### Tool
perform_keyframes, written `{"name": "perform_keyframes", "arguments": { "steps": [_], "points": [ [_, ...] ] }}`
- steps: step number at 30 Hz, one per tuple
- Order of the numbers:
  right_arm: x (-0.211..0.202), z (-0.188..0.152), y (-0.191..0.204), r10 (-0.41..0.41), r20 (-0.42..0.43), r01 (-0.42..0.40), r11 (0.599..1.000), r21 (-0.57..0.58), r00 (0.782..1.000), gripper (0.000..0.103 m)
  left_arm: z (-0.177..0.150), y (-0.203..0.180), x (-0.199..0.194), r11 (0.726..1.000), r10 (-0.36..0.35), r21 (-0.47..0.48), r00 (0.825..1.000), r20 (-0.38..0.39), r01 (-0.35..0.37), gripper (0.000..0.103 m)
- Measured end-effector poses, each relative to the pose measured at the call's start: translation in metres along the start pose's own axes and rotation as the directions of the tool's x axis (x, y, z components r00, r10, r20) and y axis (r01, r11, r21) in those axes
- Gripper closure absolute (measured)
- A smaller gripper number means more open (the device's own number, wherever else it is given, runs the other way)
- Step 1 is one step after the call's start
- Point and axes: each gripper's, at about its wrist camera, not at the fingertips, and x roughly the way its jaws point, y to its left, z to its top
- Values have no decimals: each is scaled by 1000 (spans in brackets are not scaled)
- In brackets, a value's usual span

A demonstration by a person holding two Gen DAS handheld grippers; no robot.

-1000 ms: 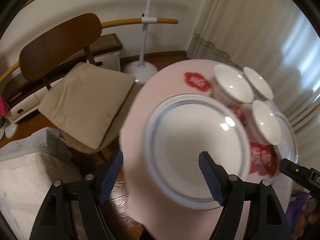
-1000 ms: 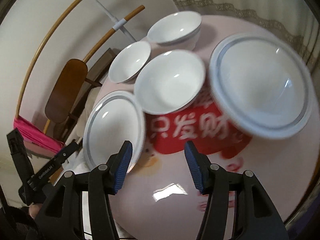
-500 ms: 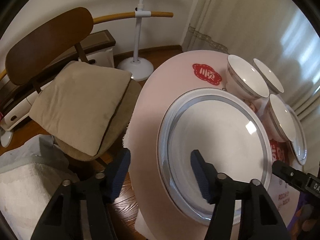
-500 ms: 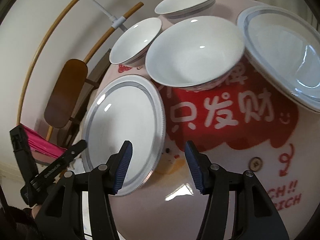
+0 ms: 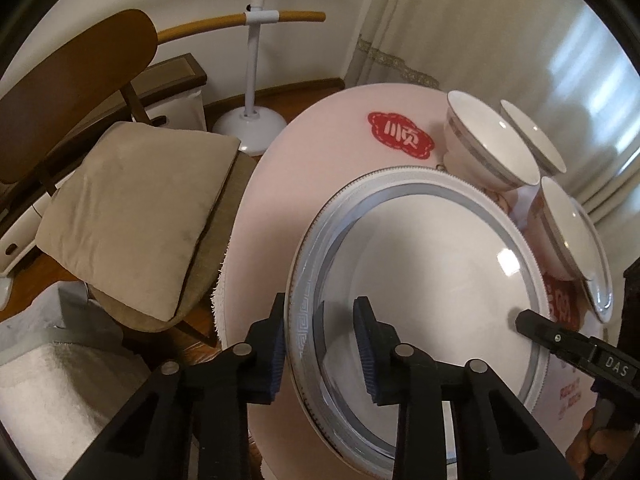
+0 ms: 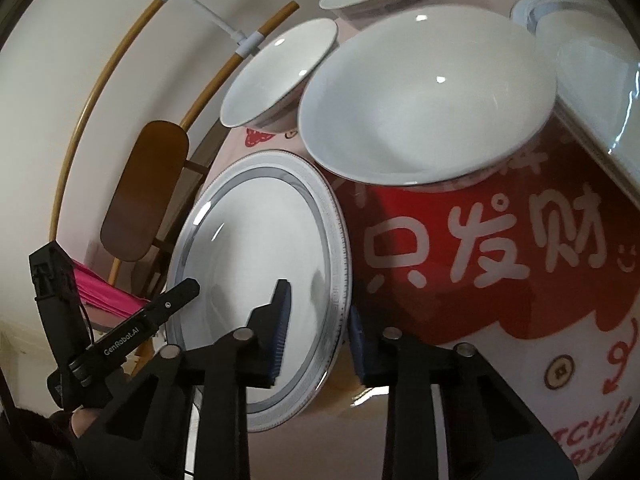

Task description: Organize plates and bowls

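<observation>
Two grippers: both on one plate (image 5: 420, 312), opposite edges
Left gripper (image 5: 320, 344): fingers just closing, astride the plate's near rim, clamping it
Right gripper (image 6: 316, 328): fingers just closing, pinching the rim on the other side
Plate: on the pink desk (image 5: 320, 152), beside three bowls (image 6: 424, 96)
Second plate (image 6: 592, 92): past the bowls

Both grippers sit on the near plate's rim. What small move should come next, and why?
Probably a short, level lift. The left gripper and right gripper, jaws just closing, straddle opposite sides of the grey-banded plate, which lies flat on the pink table close to a bowl.
</observation>
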Motion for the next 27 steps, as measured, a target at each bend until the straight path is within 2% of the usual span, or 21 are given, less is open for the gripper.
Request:
{"name": "perform_keyframes", "arguments": {
  "steps": [4,13,20,27],
  "points": [
    [0,2,-9,34,7,-34,999,20,999,91,3,0,4,1000,-7,-6,1000,9,7,75],
    [-5,1,-13,69,-26,-68,997,39,997,92,1,6,-2,997,-43,-57,999,-18,42,81],
    [-27,0,-14,90,-48,-89,996,30,995,92,-19,0,-26,993,-85,-85,996,-37,82,84],
    [-58,-10,-13,78,-77,-77,997,12,994,92,-39,-10,-62,987,-128,-100,991,-48,123,84]
  ]
}}
